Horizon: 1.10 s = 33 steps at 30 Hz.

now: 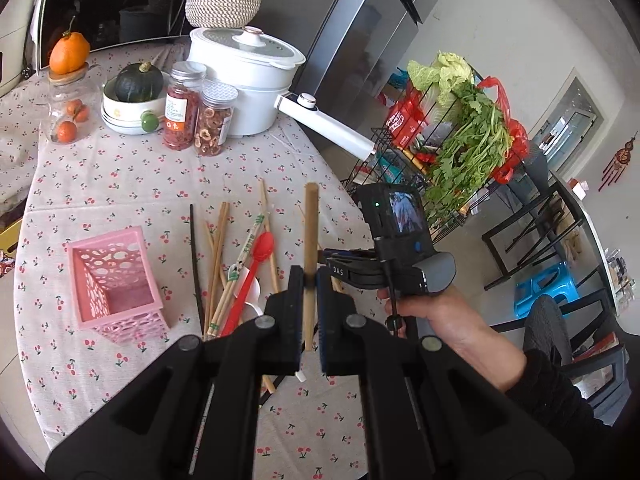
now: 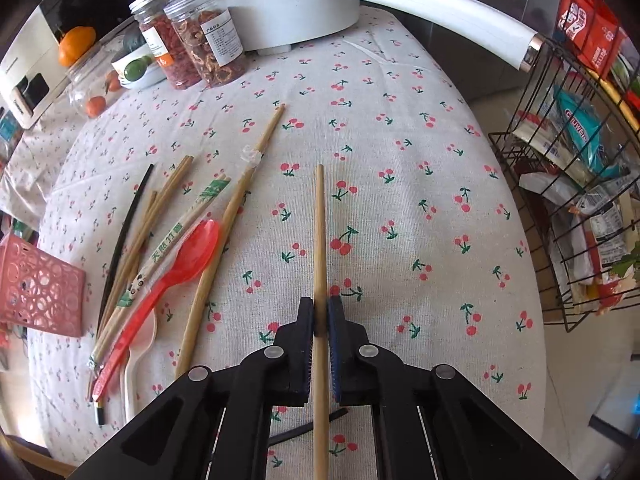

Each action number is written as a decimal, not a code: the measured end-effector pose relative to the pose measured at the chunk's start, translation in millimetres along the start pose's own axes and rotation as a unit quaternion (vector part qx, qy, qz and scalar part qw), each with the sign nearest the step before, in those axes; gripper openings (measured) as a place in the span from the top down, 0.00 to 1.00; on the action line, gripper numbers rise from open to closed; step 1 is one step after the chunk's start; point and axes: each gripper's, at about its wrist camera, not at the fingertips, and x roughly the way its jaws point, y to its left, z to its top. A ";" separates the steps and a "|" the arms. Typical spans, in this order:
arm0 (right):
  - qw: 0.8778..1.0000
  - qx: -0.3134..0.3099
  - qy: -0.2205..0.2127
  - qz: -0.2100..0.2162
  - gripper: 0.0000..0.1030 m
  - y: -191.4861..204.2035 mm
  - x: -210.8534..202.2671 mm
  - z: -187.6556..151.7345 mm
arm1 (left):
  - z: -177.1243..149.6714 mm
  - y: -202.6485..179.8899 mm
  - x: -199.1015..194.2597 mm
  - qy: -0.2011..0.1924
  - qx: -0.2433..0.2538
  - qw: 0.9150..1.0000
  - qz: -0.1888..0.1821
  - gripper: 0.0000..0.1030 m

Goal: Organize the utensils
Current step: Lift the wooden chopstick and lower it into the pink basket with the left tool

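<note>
My left gripper (image 1: pixel 310 280) is shut on a wooden chopstick (image 1: pixel 310 220), held upright above the cherry-print tablecloth (image 1: pixel 120 184). A pink perforated basket (image 1: pixel 116 280) stands to its left, with a heap of wooden chopsticks (image 1: pixel 218 248), a red spoon (image 1: pixel 262 250) and a black chopstick (image 1: pixel 196 264) between them. A hand holds my right gripper (image 1: pixel 322 255) just right of that chopstick. In the right wrist view my right gripper (image 2: pixel 320 312) is shut on another wooden chopstick (image 2: pixel 319 220) that points away over the cloth. The red spoon (image 2: pixel 188 256) and pink basket (image 2: pixel 40 292) lie to its left.
A white pot (image 1: pixel 244 76) with a long handle (image 2: pixel 440 8) stands at the back, beside two jars (image 1: pixel 182 108) and a bowl holding a squash (image 1: pixel 138 82). A black wire rack (image 2: pixel 580 200) of groceries stands past the table's right edge. A blue stool (image 1: pixel 548 288) is on the floor.
</note>
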 end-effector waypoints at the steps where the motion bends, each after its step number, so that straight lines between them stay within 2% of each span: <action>1: 1.000 0.004 -0.015 0.007 0.93 0.0 -9.1 -0.9 | 0.7 0.4 -10.9 -0.013 0.002 1.000 0.001 0.93; 4: 0.997 0.011 -0.074 0.029 0.93 -3.6 -48.1 -6.7 | 2.5 3.0 -42.8 -0.059 0.010 0.998 0.009 0.93; 9: 0.984 0.020 -0.164 0.069 0.93 0.1 -102.9 -15.5 | 7.1 10.0 -87.7 -0.130 0.019 0.991 0.025 0.93; 13: 0.973 0.012 -0.215 0.083 0.93 15.5 -136.4 -20.4 | 10.6 17.2 -116.1 -0.186 0.027 0.981 0.052 0.93; 18: 0.959 -0.010 -0.262 0.109 0.93 44.3 -169.8 -27.2 | 14.4 38.9 -129.4 -0.226 0.017 0.969 0.097 0.93; 21: 0.951 -0.023 -0.279 0.134 0.93 63.2 -184.1 -26.6 | 17.1 53.9 -123.4 -0.224 0.012 0.967 0.121 0.93; 30: 0.921 -0.057 -0.326 0.208 0.93 116.3 -214.1 -22.5 | 17.9 88.6 -85.4 -0.148 -0.001 0.977 0.155 0.93; 33: 0.917 -0.065 -0.323 0.225 0.93 135.0 -209.5 -15.3 | 17.1 96.3 -69.7 -0.114 -0.006 0.981 0.154 0.93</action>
